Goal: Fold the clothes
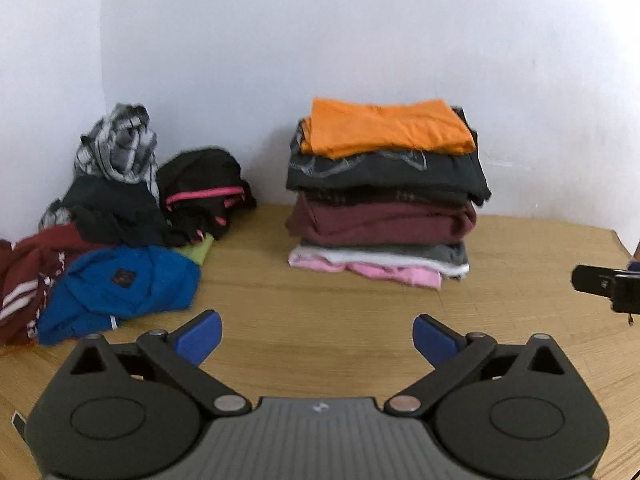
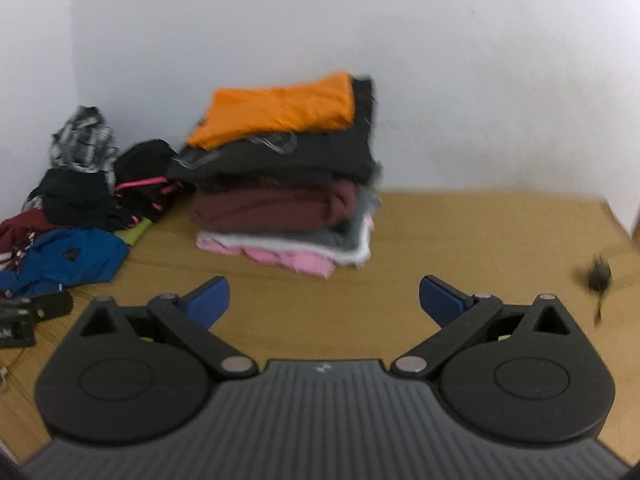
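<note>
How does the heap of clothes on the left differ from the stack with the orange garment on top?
The heap of clothes is crumpled and unfolded, its pieces sprawling sideways into the corner; the stack is folded flat in layers, one on another. The heap is low and wide, with the blue garment spilling forward; the stack is taller and compact, topped by the orange garment. Both sit on the wooden table near the wall, untouched by either gripper.
</note>
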{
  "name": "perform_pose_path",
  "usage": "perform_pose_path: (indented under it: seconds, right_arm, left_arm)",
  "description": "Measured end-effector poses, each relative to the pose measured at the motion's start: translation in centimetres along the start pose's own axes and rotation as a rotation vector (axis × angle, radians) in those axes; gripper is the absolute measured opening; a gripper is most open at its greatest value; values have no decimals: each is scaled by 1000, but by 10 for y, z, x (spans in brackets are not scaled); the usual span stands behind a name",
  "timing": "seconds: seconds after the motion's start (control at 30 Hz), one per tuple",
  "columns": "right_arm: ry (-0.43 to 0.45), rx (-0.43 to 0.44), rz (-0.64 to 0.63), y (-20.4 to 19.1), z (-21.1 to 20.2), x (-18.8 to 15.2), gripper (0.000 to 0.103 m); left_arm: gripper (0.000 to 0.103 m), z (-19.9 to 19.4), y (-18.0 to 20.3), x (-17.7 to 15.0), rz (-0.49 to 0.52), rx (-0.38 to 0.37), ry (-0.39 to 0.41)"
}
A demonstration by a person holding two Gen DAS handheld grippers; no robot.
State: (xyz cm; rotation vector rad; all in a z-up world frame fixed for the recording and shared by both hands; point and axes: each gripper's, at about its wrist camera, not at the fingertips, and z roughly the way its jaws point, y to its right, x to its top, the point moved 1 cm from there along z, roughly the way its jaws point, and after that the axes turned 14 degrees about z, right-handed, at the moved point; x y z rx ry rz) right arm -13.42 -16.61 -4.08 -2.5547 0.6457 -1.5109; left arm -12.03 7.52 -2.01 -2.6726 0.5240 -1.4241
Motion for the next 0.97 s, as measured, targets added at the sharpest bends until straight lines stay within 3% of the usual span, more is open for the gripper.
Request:
perform_pose_path:
  seconds: [0.1,0.17,0.5,0.7,0.97]
  right_arm:
    - [-69,-35,67,14,-5,0,103]
    - [-66,-47,93,19,-10,-5,103]
    - [66,-48,126,19,-39,-5,103]
    - [50,-35,133,21,-40,-6,103]
    - [65,-19,98,13,-39,-7,103]
  left_arm:
    - [103,3,12,-2,12,-30,-15]
    - [103,3,21,-1,35,-53,-5]
    - [103,-5,35,8,65,-98,78]
    - [103,-8,35,7,54,-104,96]
    - [103,-15,34,5,50,-166,150]
